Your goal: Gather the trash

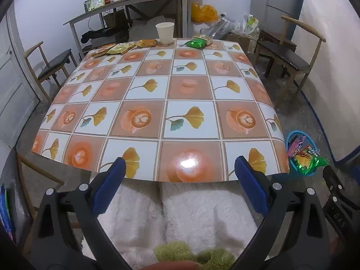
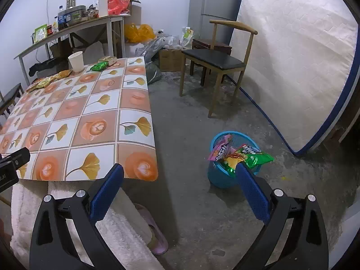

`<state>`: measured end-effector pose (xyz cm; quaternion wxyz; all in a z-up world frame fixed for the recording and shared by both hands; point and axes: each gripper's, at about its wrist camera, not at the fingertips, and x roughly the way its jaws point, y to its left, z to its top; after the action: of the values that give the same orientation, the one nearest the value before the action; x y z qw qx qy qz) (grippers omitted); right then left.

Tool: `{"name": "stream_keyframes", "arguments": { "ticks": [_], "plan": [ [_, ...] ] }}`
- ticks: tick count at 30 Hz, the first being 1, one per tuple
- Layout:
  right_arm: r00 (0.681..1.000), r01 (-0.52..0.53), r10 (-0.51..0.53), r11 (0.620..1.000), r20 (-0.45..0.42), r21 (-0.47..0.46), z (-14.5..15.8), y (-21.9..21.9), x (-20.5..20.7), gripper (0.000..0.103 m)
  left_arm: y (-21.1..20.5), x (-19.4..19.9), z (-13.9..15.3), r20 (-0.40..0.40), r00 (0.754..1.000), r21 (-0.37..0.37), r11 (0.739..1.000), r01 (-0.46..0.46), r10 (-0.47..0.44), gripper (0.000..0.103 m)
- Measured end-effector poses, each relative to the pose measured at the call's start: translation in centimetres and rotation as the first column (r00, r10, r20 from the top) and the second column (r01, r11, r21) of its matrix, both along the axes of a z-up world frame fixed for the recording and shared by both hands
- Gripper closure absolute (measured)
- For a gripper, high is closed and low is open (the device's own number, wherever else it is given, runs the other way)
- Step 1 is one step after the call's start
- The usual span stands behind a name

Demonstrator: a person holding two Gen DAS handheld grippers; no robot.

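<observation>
Fingers (image 1: 112, 180) of both grippers gape empty; the right finger (image 2: 252, 191) hides part of the blue basket (image 2: 219, 177).

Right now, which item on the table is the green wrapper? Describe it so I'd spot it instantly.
Start at the checked table and go to its far edge, right of the white paper cup. The green wrapper lies there against a gold packet. It is the only shiny green one; the rest are yellow-orange.
</observation>
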<state>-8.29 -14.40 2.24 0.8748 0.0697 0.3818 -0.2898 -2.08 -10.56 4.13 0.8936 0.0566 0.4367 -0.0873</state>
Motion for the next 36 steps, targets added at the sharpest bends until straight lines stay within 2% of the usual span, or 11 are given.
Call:
{"name": "stream_keyframes", "arguments": {
  "ticks": [11, 23, 36],
  "plan": [
    [0.999, 0.038, -0.038, 0.999, 0.0, 0.014, -0.3, -1.0, -0.6, 0.007, -1.0, -0.3, -0.3, -0.005, 0.999, 0.035, 0.999, 0.035, -0.035, 0.01],
    [0.998, 0.07, -0.07, 0.997, -0.003, 0.021, -0.5, -1.9, -0.7, 0.007, -2.0, -0.6, -0.4, -0.015, 0.997, 0.024, 0.997, 0.078, -0.078, 0.01],
    [0.997, 0.074, -0.074, 0.997, -0.001, 0.018, -0.6, -2.1, -1.0, 0.007, -2.0, -0.7, -0.3, -0.01, 0.997, 0.021, 0.997, 0.071, -0.071, 0.01]
  ]
}}
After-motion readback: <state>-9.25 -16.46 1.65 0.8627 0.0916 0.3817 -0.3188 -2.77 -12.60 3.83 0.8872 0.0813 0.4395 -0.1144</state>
